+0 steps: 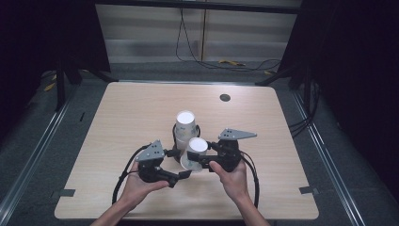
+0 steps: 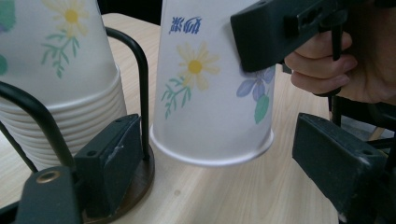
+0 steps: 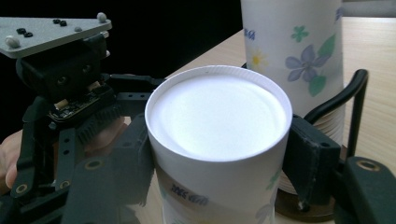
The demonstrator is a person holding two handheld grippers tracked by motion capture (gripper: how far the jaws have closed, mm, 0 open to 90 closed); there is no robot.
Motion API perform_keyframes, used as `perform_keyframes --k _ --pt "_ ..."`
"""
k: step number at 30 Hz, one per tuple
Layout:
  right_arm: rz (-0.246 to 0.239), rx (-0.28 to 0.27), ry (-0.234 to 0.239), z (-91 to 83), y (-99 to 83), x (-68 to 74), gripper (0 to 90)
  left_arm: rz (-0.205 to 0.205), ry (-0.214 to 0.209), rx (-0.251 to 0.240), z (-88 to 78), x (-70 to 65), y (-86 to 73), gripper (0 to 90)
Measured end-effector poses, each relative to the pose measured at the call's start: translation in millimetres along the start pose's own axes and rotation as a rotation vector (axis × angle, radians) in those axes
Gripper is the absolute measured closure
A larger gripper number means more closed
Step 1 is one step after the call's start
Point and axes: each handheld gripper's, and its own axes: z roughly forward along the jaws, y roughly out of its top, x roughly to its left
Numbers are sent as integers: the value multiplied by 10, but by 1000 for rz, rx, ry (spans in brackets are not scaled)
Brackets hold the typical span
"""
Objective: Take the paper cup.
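The right gripper (image 1: 196, 159) clamps an upturned paper cup (image 1: 194, 153); the left gripper (image 1: 184, 173) gapes wide beside it.

Each black gripper (image 1: 184, 174) is topped by a grey three-cornered plate (image 1: 237, 134) and trailed by a black cable (image 1: 123, 175).

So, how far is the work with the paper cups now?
One cup is already off the stack in the wire holder. The right gripper holds that cup upside down, its rim just above the table. The left gripper is open beside it. Setting the cup down is still left.
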Motion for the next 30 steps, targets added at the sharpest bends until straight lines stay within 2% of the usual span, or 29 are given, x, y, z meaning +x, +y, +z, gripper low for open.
perform_keyframes --k 3,18,20,25,30 --pt "-7 3 14 34 -5 35 338 -2 -4 10 21 2 -14 158" --pt "-7 11 51 152 -9 154 340 -7 7 2 45 13 -18 158" --pt "-6 13 55 170 -12 168 340 10 25 5 47 -3 -18 171" --pt "-8 14 48 179 -11 177 340 13 16 8 53 -10 -25 215" --pt "-4 15 49 182 -15 174 340 11 12 6 56 -2 -27 212"
